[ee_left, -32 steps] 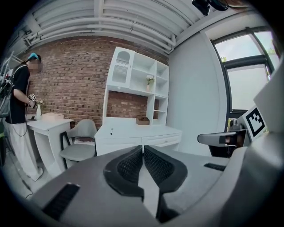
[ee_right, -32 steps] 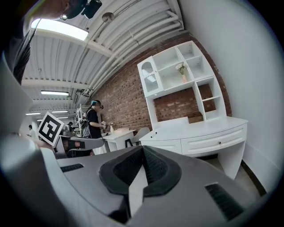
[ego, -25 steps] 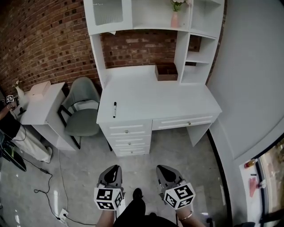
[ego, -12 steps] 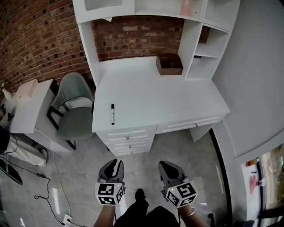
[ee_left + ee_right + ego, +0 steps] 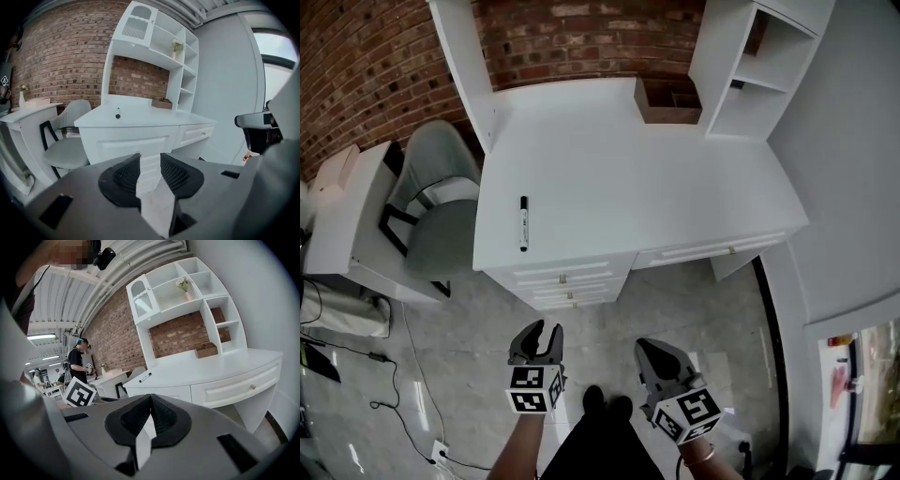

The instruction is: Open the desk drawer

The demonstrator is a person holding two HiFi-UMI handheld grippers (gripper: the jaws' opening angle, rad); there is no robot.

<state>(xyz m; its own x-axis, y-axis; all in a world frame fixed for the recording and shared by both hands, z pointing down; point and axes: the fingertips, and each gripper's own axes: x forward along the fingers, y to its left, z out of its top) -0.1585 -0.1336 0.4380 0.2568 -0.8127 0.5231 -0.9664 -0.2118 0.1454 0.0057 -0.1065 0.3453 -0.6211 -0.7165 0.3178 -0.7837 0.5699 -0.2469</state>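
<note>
Tabletop (image 5: 628,169) with one marker (image 5: 523,223); one wide drawer (image 5: 712,251) is seen shut beneath it. Left gripper (image 5: 542,330) fingers have just been opened, empty; right gripper (image 5: 647,349) fingers are pressed together.

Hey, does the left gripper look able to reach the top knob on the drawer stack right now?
Probably yes: the left gripper, its jaws just opening and empty, points toward the top knob across the floor, with nothing standing between them, though it is not yet there.

White desk (image 5: 628,187) with a black pen (image 5: 523,223), red-brown brick wall (image 5: 375,56), grey-green chair (image 5: 441,234), pale grey floor (image 5: 469,337)
</note>
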